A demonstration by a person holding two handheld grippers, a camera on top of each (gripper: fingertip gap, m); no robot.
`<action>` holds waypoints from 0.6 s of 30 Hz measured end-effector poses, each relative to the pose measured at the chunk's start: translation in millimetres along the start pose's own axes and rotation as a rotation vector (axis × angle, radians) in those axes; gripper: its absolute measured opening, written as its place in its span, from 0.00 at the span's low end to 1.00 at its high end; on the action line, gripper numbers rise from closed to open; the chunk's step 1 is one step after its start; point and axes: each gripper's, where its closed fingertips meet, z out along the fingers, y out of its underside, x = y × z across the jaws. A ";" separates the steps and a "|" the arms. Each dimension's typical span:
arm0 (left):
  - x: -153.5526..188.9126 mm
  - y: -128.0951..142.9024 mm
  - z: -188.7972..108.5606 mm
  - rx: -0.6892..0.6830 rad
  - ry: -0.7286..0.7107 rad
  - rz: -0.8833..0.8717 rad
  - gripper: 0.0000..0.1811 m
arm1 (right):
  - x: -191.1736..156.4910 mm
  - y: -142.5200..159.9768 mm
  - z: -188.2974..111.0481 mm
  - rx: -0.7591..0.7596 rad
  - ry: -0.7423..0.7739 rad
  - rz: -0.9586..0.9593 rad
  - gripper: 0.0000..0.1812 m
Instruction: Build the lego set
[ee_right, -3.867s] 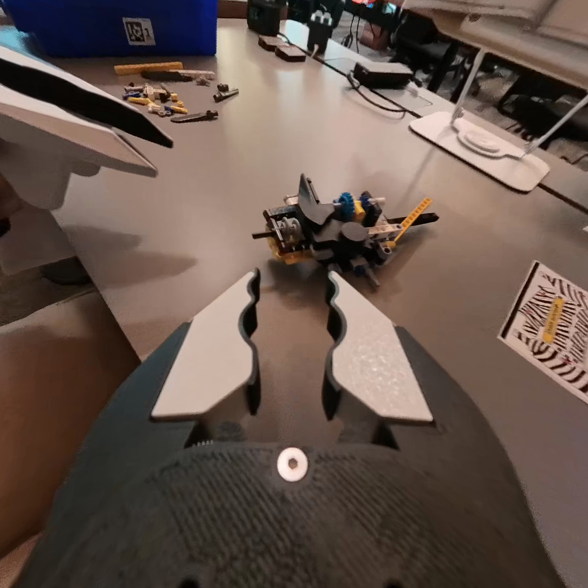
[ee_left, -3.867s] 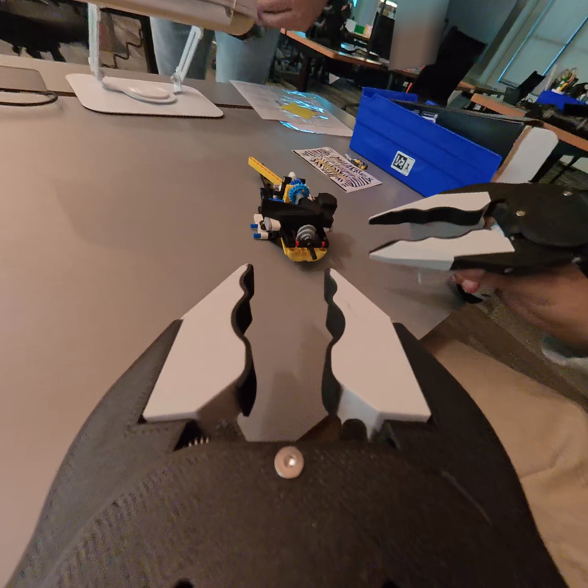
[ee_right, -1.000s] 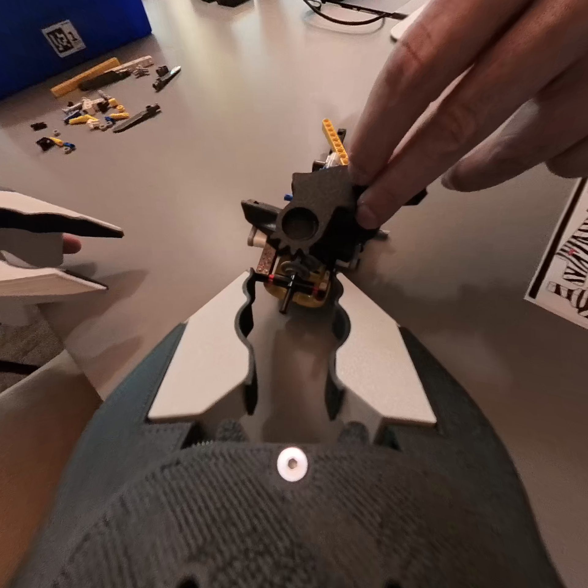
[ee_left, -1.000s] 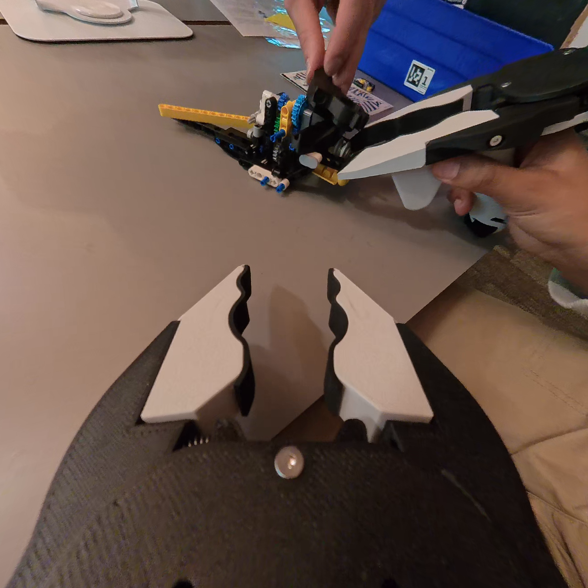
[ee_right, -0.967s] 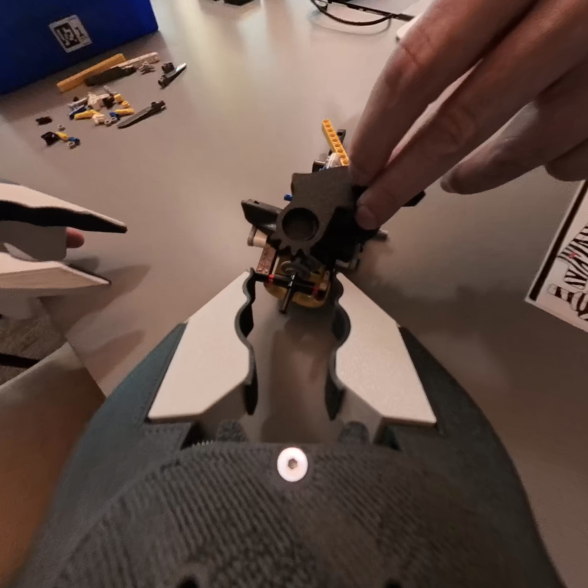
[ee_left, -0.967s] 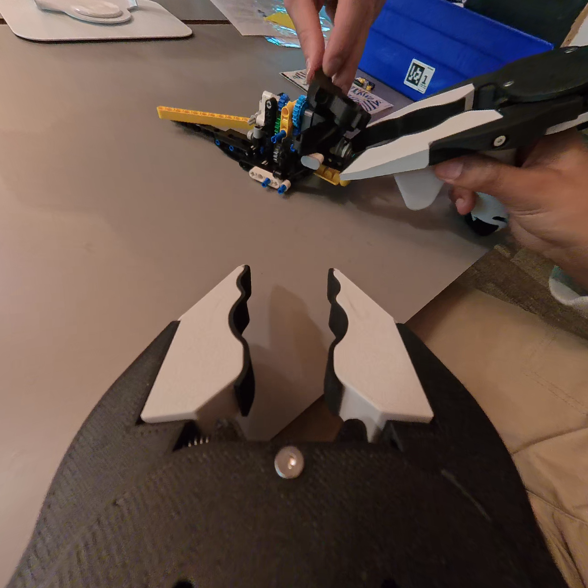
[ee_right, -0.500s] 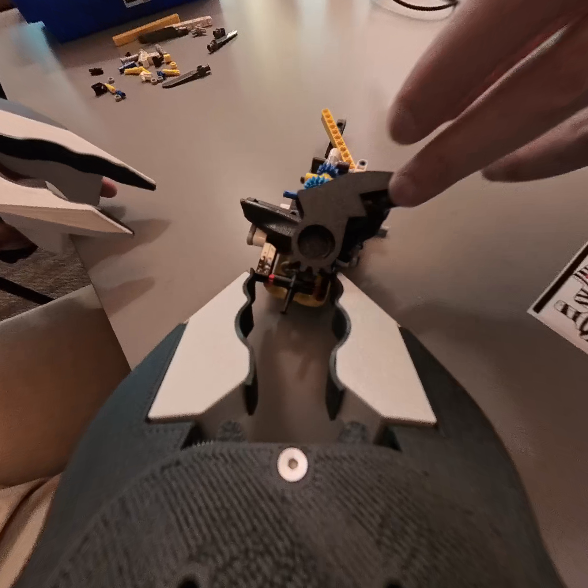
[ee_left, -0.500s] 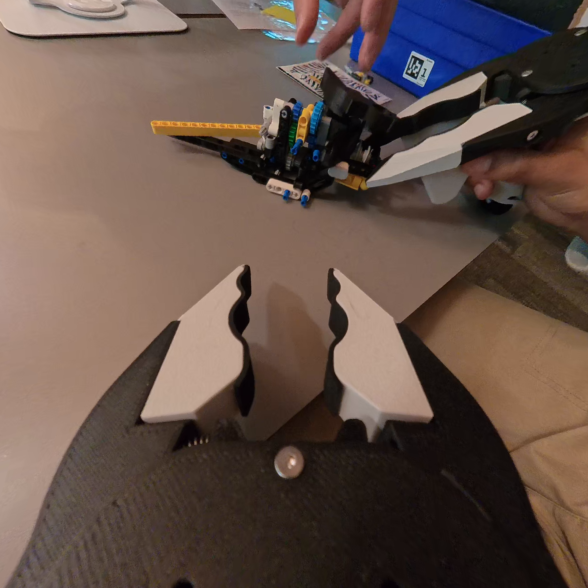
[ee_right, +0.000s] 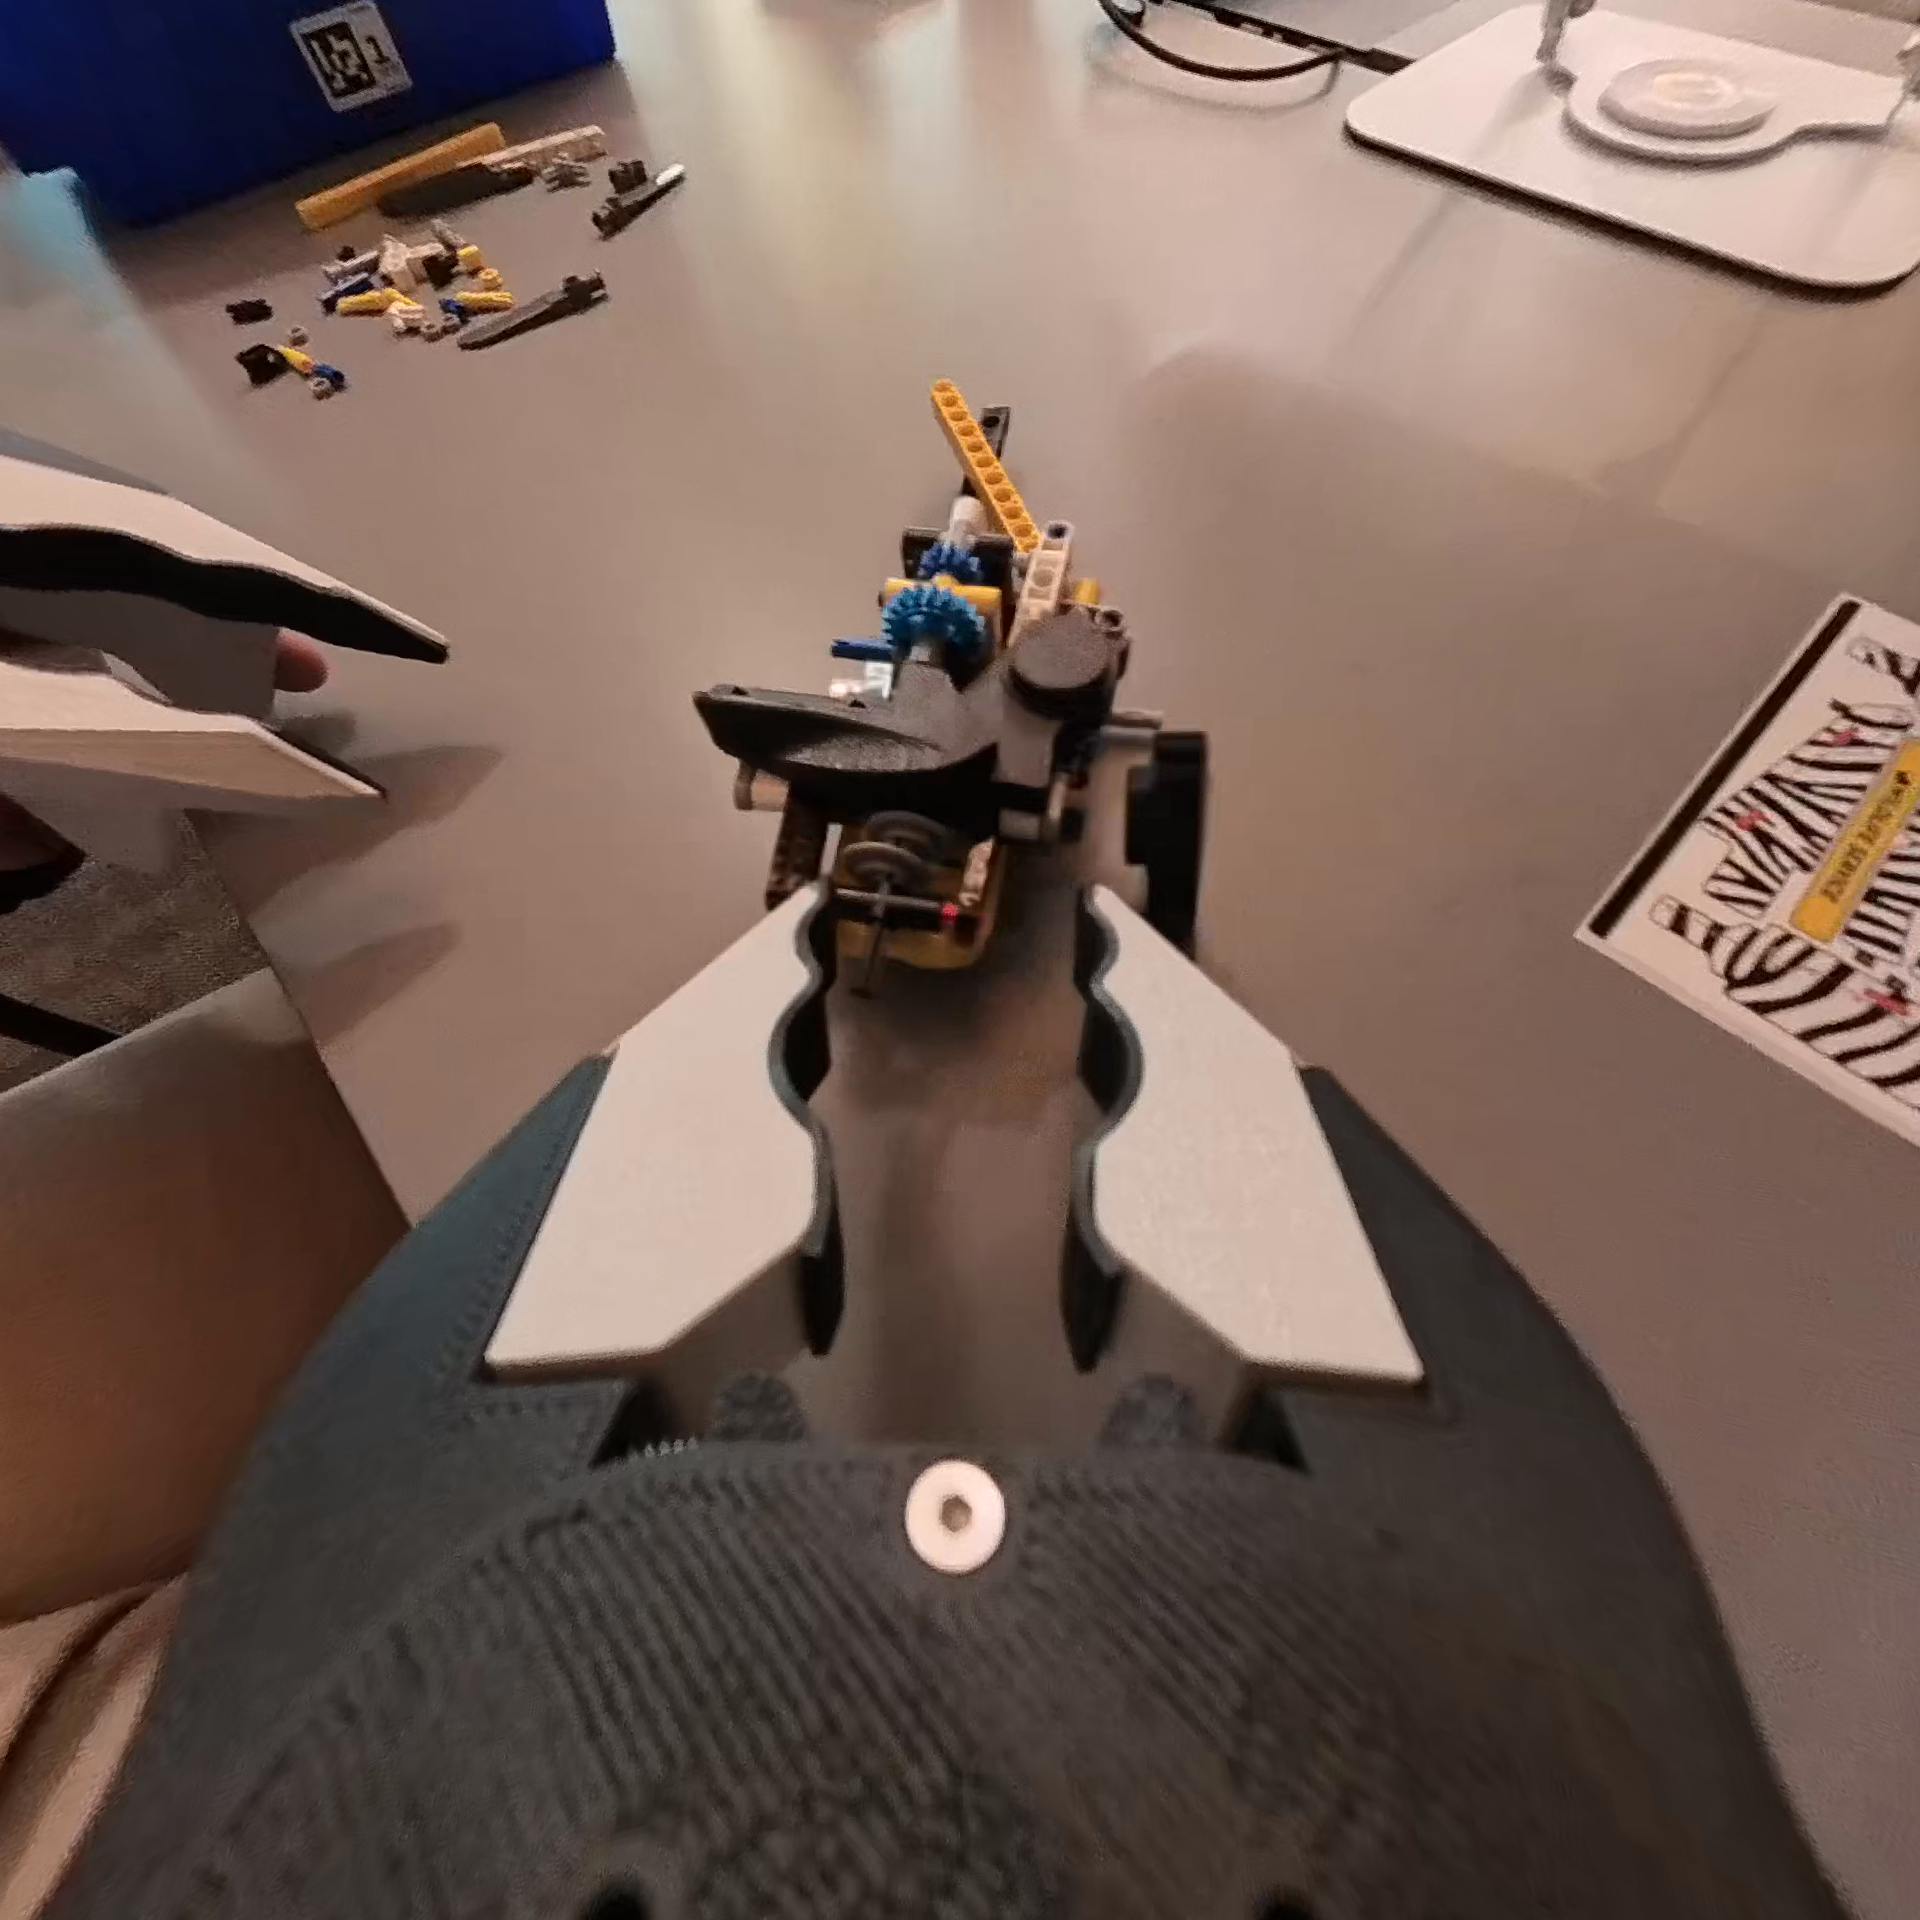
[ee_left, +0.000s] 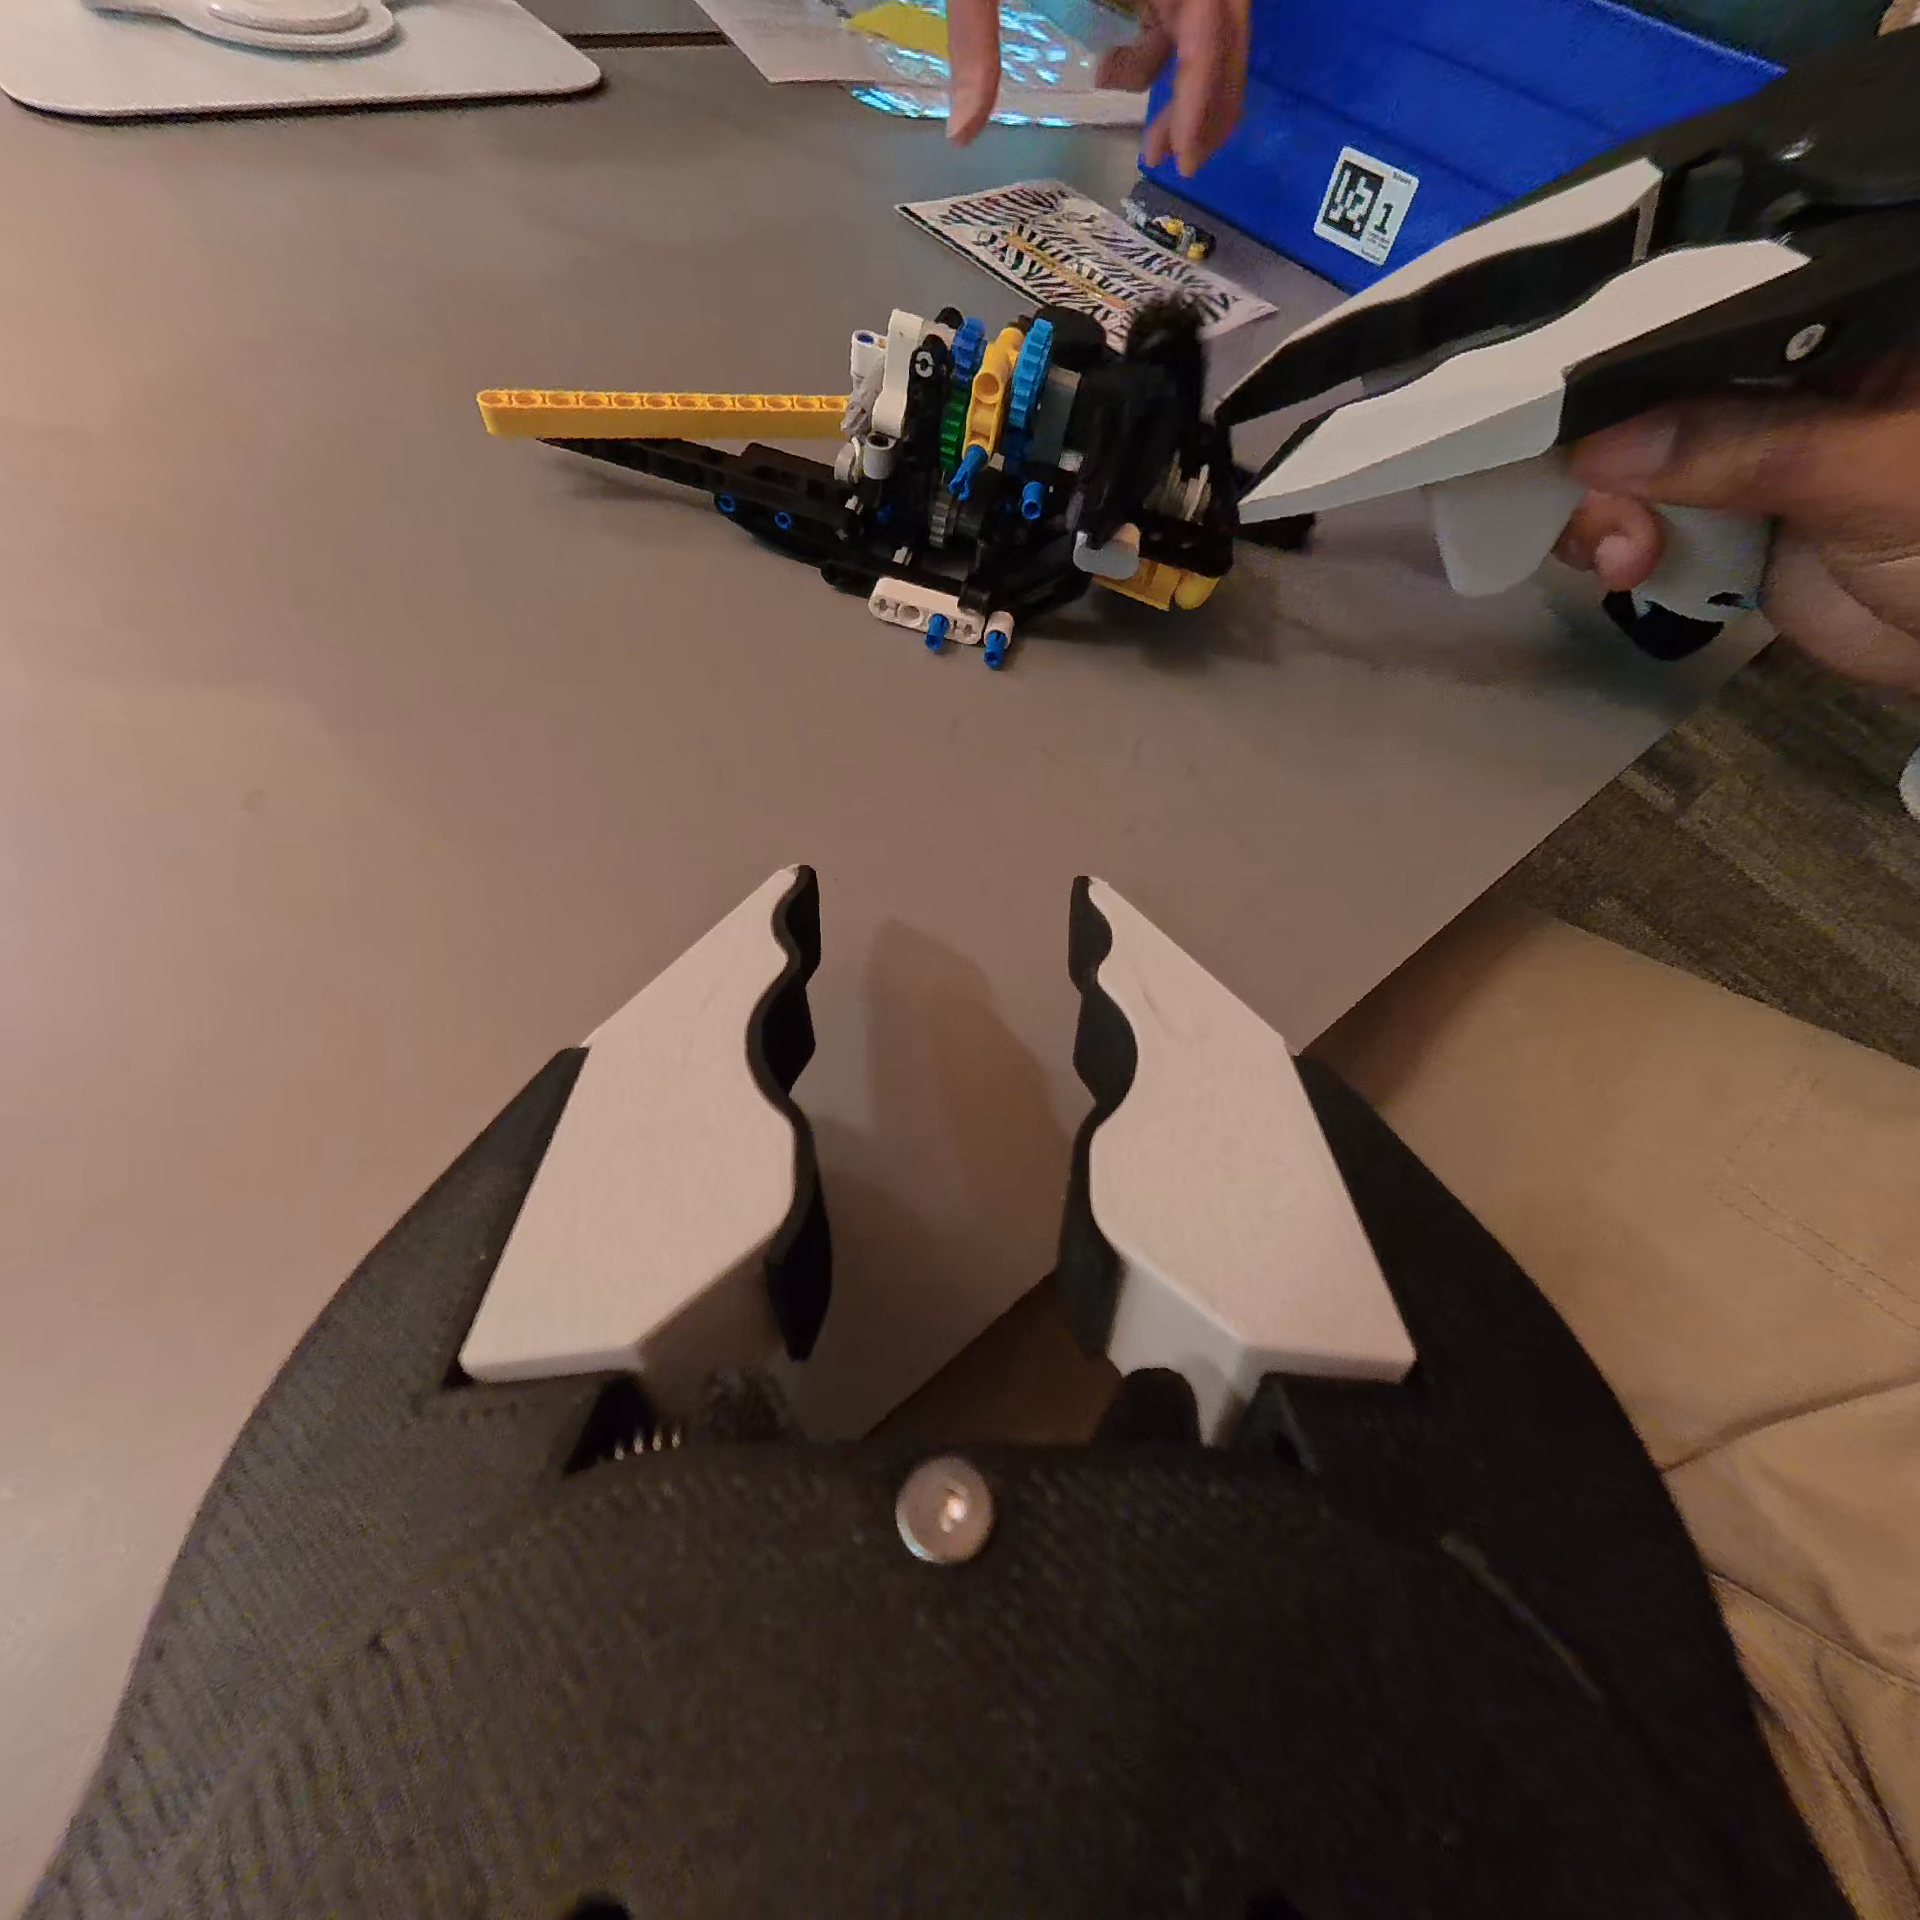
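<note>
The partly built lego model (ee_left: 997, 468) lies on the grey table (ee_left: 364, 727), with a long yellow beam (ee_left: 665, 412) pointing left, blue gears and black panels. In the right wrist view the lego model (ee_right: 935, 727) is just beyond my right gripper (ee_right: 948, 914), which is open with its tips on either side of the model's yellow near end. A black curved panel (ee_right: 831, 743) lies across the model's top. My left gripper (ee_left: 940, 883) is open and empty, well short of the model. The right gripper (ee_left: 1236, 457) also shows at the model's right end in the left wrist view.
Another person's hand (ee_left: 977, 62) hovers above the far side of the table. A blue bin (ee_left: 1455, 135) and a zebra-striped sticker sheet (ee_left: 1081, 260) lie behind the model. Loose lego parts (ee_right: 416, 281) lie by the bin. A white stand base (ee_right: 1662, 156) stands far off.
The other person's hand has let go of the black panel and lifted away. The panel has dropped from upright to lie over the model. My right gripper stays at the model's end.
</note>
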 end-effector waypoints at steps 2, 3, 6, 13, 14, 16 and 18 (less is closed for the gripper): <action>-0.2 -0.1 -0.5 0.001 -0.001 0.001 0.26 | 5.1 3.9 -1.7 -0.003 0.006 0.021 0.24; -0.3 -0.2 -0.8 0.001 -0.002 0.001 0.26 | 7.5 4.8 -3.6 -0.002 0.009 0.025 0.25; -1.0 -0.8 -1.9 0.003 -0.005 0.002 0.26 | 19.1 3.2 -13.1 0.014 0.039 0.030 0.24; -1.5 -0.7 -2.1 0.004 -0.002 -0.004 0.26 | 57.2 6.2 -23.7 0.010 0.151 0.028 0.23; -1.4 -0.7 -2.3 0.004 -0.003 -0.002 0.26 | 60.4 10.0 -22.8 -0.005 0.163 0.030 0.23; -1.4 -1.1 -2.8 0.005 -0.005 0.000 0.26 | 62.5 14.5 -20.6 -0.011 0.173 0.056 0.23; -1.6 -1.0 -2.6 0.005 -0.004 -0.001 0.26 | 64.4 17.3 -18.9 -0.011 0.191 0.079 0.23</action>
